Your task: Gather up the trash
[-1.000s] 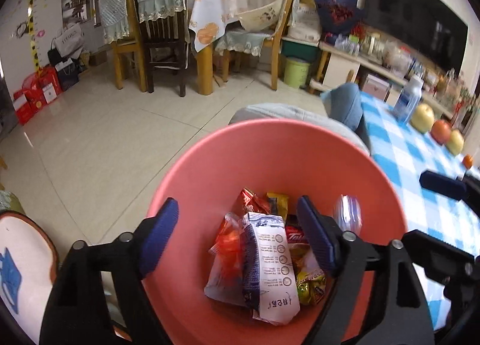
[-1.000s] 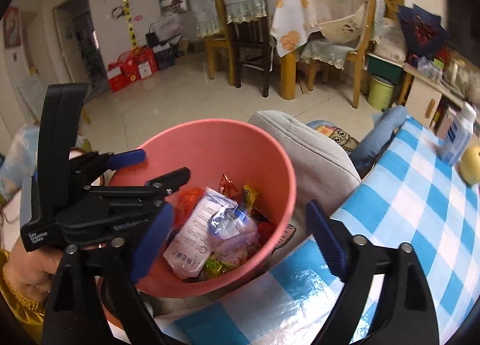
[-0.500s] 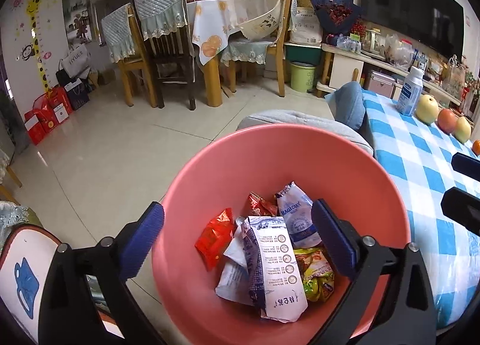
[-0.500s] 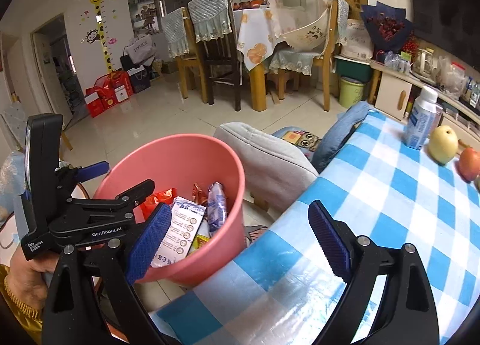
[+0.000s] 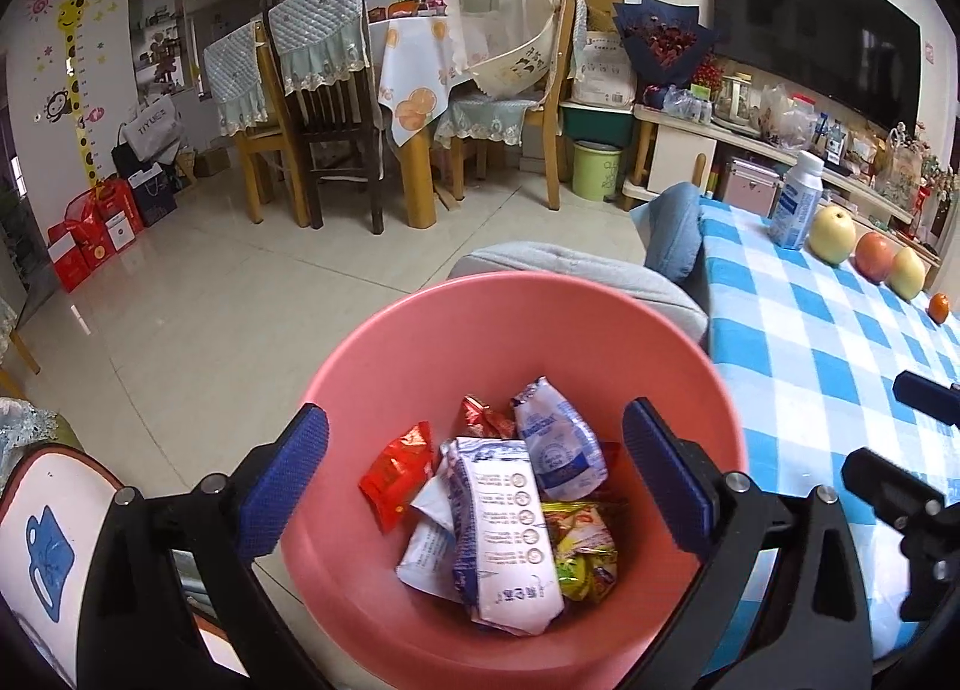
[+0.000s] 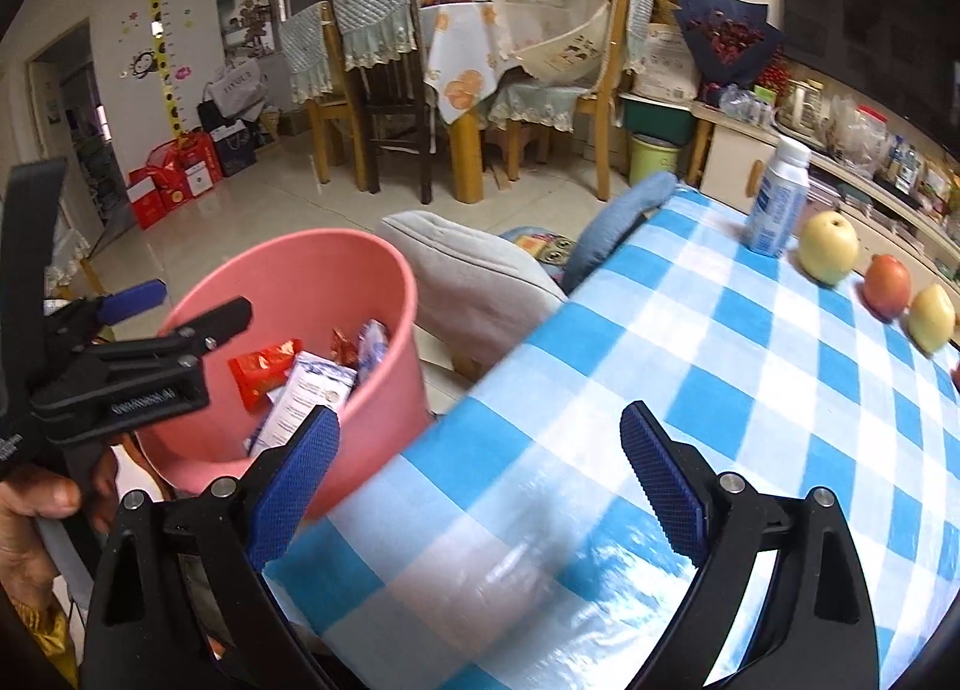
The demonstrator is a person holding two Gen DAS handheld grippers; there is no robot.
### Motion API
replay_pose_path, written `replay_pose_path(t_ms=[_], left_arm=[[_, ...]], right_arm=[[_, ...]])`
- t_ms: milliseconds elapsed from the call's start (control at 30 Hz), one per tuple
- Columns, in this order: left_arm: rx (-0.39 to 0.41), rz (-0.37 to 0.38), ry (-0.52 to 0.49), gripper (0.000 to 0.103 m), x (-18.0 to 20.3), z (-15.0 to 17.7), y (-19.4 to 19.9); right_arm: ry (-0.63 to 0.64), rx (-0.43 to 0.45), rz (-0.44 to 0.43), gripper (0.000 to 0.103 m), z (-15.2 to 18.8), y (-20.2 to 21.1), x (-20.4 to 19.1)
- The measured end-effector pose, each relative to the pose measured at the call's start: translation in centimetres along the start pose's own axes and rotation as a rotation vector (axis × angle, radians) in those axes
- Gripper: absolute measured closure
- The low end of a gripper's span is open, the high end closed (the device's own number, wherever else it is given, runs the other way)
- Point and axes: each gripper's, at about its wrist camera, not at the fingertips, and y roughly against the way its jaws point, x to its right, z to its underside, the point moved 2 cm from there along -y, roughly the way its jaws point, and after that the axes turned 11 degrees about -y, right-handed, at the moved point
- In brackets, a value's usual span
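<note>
Hovering over the pink bin [image 5: 600,342], the left gripper [image 5: 474,480] is seen w/ jaws spread wide, nothing between the pads; they have just been opening. Trash is piled in the bin's bottom: a white carton [image 5: 510,528], a red wrapper [image 5: 399,474], a blue-white pouch [image 5: 558,444], plus a yellow-green wrapper [image 5: 585,546]. The bin is set on the floor just beside the checked tablecloth [image 6: 750,360]. The right gripper [image 6: 480,486] is held above the cloth, jaws likewise spread & empty. A white bottle [image 6: 777,198] and fruit are lined up at the table's far side.
</note>
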Motion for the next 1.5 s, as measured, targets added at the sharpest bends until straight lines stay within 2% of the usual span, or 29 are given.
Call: replay_pose_path(t_ms=[400,700,1133,1500], left_arm=[[0.044,0.047,-0.048,0.004,4.3,-1.1,2.7],[0.096,0.118,-0.053,0.004,8.2,-1.9,5.3],[0.136,0.144,-0.133,0.004,14.6,-3.4,8.2],[0.173,0.215,-0.196,0.004,20.4,-5.2,10.9]], right_arm=[[-0.032,0.032,0.068,0.009,1.8,3.4,3.9],[-0.079,0.058,0.132,0.007,2.9,6.4,7.4],[-0.168,0.135,0.202,0.005,3.5,11.1,13.4],[-0.251,0.195,0.245,0.005,4.3,14.9,18.5]])
